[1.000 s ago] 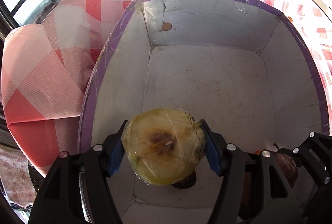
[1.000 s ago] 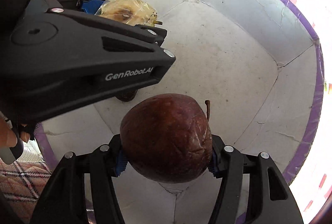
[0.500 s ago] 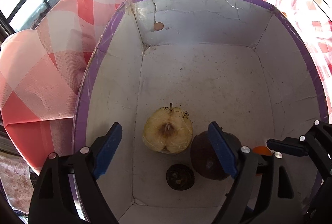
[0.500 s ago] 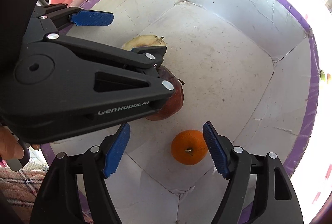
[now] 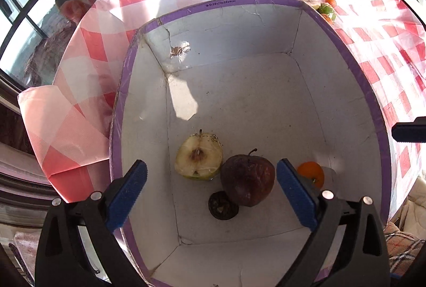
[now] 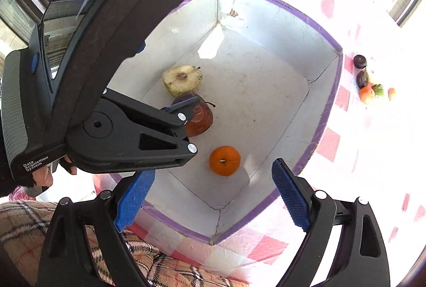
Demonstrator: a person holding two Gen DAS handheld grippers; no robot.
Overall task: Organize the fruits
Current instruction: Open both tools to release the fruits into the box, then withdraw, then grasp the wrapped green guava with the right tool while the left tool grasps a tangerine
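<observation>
A white cardboard box with a purple rim (image 5: 253,1) (image 6: 319,29) stands on the checked tablecloth. On its floor lie a cut half apple (image 5: 198,160) (image 6: 182,79), a dark red wrinkled apple (image 5: 247,180) (image 6: 201,118), a small dark fruit (image 5: 222,206) and an orange (image 5: 311,174) (image 6: 225,160). My left gripper (image 5: 210,167) hangs above the half apple and red apple; its jaws are opening, with nothing pressed between the pads. My right gripper (image 6: 213,171) hovers over the box's near corner above the orange, its jaws opening too, and holds nothing.
The left tool's black body (image 6: 119,127) covers the upper left of the right wrist view and part of the red apple. Several more fruits (image 6: 367,84) (image 5: 326,9) lie on the cloth beyond the box. Plaid fabric (image 6: 159,260) lies below the near table edge.
The left gripper let go of the half apple and the right one released the red apple; both fruits now lie in the box. Both grippers have risen and their jaws have spread wide.
</observation>
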